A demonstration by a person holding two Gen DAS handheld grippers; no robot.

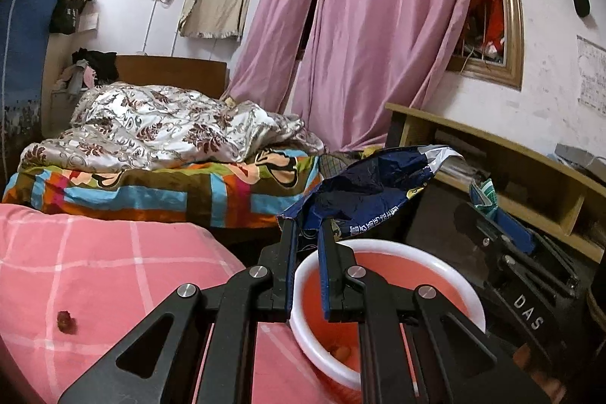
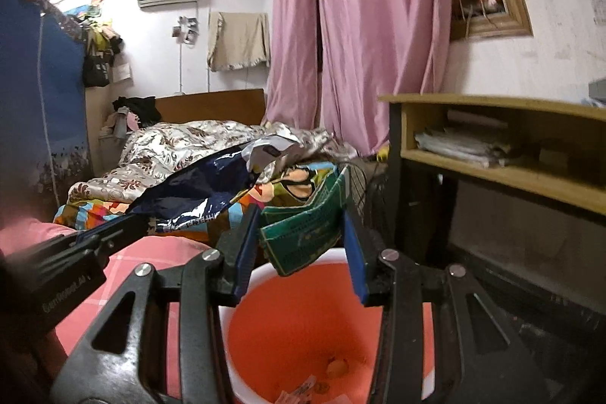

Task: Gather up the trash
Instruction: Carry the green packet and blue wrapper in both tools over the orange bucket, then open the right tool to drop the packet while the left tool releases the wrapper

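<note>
My left gripper (image 1: 306,228) is shut on the lower edge of a crumpled dark blue snack bag (image 1: 371,184), which sticks up over the far rim of a red bin with a white rim (image 1: 390,245). In the right wrist view my right gripper (image 2: 303,220) is shut on a green printed packet (image 2: 303,230), held just above the bin (image 2: 223,324). Small scraps (image 2: 337,366) lie on the bin's bottom. Each camera catches the other hand's tool: the right gripper (image 1: 490,211) with its green packet (image 1: 484,195), and the left gripper (image 2: 140,218) with the blue bag (image 2: 197,188).
Pink checked bedding (image 1: 94,271) lies left of the bin, with a small dark red scrap (image 1: 66,320) on it. A wooden desk with a paper-filled shelf (image 2: 492,173) stands close on the right. Beyond are a bed with a colourful sheet (image 1: 170,192) and pink curtains (image 1: 378,25).
</note>
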